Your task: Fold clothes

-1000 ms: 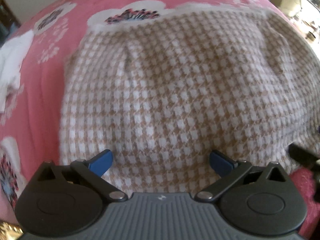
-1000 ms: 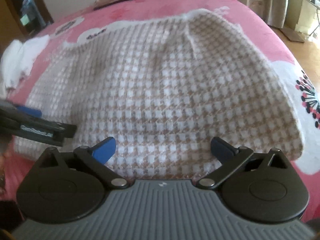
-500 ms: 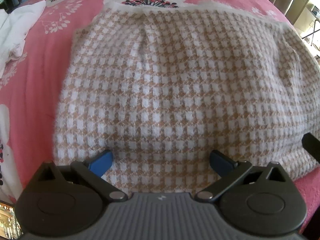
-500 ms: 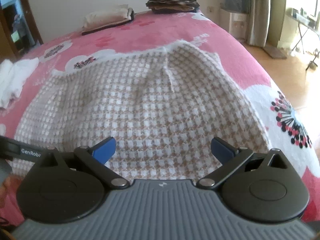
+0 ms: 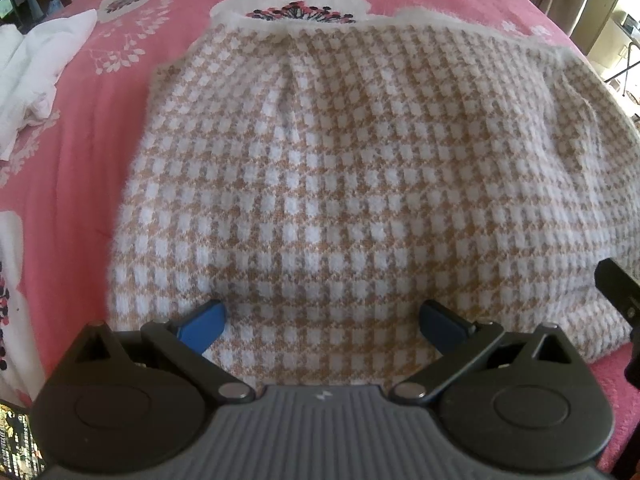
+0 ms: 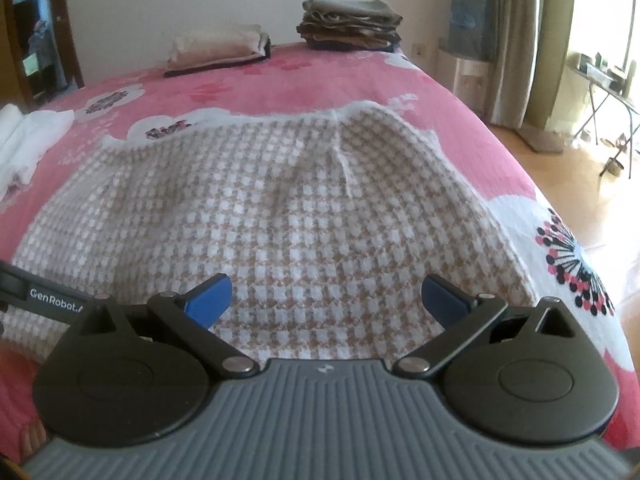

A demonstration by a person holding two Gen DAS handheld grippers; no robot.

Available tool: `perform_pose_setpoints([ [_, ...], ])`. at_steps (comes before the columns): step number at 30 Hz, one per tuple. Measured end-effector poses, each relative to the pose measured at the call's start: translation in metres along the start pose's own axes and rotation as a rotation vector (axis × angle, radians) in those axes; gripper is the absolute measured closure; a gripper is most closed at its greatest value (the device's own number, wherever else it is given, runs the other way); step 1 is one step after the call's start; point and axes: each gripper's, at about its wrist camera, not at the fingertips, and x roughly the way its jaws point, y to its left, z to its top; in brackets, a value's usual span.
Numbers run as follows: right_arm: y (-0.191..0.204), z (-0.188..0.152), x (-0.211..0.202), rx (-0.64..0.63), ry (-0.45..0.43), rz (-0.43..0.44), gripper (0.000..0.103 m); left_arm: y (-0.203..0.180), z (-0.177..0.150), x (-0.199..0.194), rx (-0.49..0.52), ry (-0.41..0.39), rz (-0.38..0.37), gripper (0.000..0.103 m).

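A tan-and-white houndstooth knit garment [image 5: 340, 184] lies spread flat on a pink flowered bedspread [image 5: 80, 152]; it fills the middle of the right wrist view as well [image 6: 280, 216]. My left gripper [image 5: 323, 320] hovers open over the garment's near edge, nothing between its blue-tipped fingers [image 5: 202, 324]. My right gripper [image 6: 326, 298] is open too, above the near edge further right. The left gripper's black body [image 6: 36, 292] shows at the left of the right wrist view. A black part of the right gripper [image 5: 618, 292] shows at the right of the left wrist view.
Crumpled white clothes [image 5: 36, 64] lie on the bed to the left [image 6: 28, 140]. At the far end sit a stack of folded clothes [image 6: 350, 24] and a flat beige bundle [image 6: 218, 50]. The bed's right edge drops to a wooden floor [image 6: 576, 184] with curtains and furniture.
Both grippers have pulled back and risen from the garment, still open. The right wrist view has tilted up to show the far wall and stacks. The garment lies unchanged.
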Motion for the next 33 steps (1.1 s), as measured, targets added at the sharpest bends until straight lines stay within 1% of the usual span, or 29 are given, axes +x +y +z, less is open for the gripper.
perform_pose_setpoints([
  [6,0.003,-0.001,0.002,-0.013,0.015,0.021,0.001,0.002,-0.004,-0.004,0.016,-0.003,-0.004,0.0],
  [8,0.005,0.0,0.002,-0.025,0.019,0.018,0.001,-0.002,-0.002,-0.008,0.052,-0.005,0.01,0.0],
  [10,0.004,0.002,0.0,-0.019,0.013,0.018,0.001,-0.007,-0.006,-0.019,0.103,-0.042,0.037,0.001],
  [13,0.0,0.004,-0.005,0.004,-0.01,0.02,0.002,-0.013,-0.012,-0.044,0.177,-0.153,0.04,0.001],
  [14,-0.001,0.004,-0.008,0.011,-0.022,0.018,0.002,-0.02,-0.008,-0.049,0.193,-0.195,0.033,0.001],
  [17,-0.003,0.006,-0.012,0.018,-0.048,0.018,0.003,-0.037,0.007,-0.053,0.212,-0.248,0.02,0.0],
  [19,-0.003,0.007,-0.012,0.021,-0.049,0.022,0.005,-0.04,0.008,-0.043,0.215,-0.227,0.015,0.001],
  [20,-0.003,0.006,-0.011,0.021,-0.044,0.022,0.008,-0.042,0.006,-0.037,0.216,-0.212,0.017,0.002],
  [21,-0.003,0.005,-0.01,0.019,-0.038,0.02,0.014,-0.045,0.004,-0.032,0.217,-0.196,0.019,0.01],
  [22,-0.002,0.005,-0.009,0.017,-0.032,0.02,0.018,-0.047,0.003,-0.024,0.228,-0.175,0.024,0.011],
  [23,-0.002,0.004,-0.008,0.015,-0.024,0.023,0.022,-0.042,0.002,-0.02,0.236,-0.183,0.033,0.01],
  [26,-0.001,0.002,-0.001,0.017,0.017,0.04,0.025,-0.042,-0.005,-0.023,0.245,-0.203,0.039,0.009],
  [29,-0.001,-0.004,0.015,0.03,0.116,0.053,0.027,-0.039,-0.005,-0.021,0.24,-0.2,0.037,0.008],
  [30,-0.001,-0.004,0.012,0.042,0.11,0.063,0.029,-0.037,-0.005,-0.021,0.242,-0.2,0.037,0.008],
  [31,-0.001,-0.003,0.01,0.054,0.103,0.073,0.033,-0.035,-0.005,-0.021,0.244,-0.199,0.037,0.008],
  [32,-0.001,-0.002,0.007,0.065,0.097,0.082,0.042,-0.032,-0.006,-0.021,0.247,-0.199,0.038,0.008],
  [33,-0.001,-0.002,0.005,0.07,0.092,0.092,0.042,-0.032,-0.007,-0.024,0.247,-0.2,0.037,0.008],
])
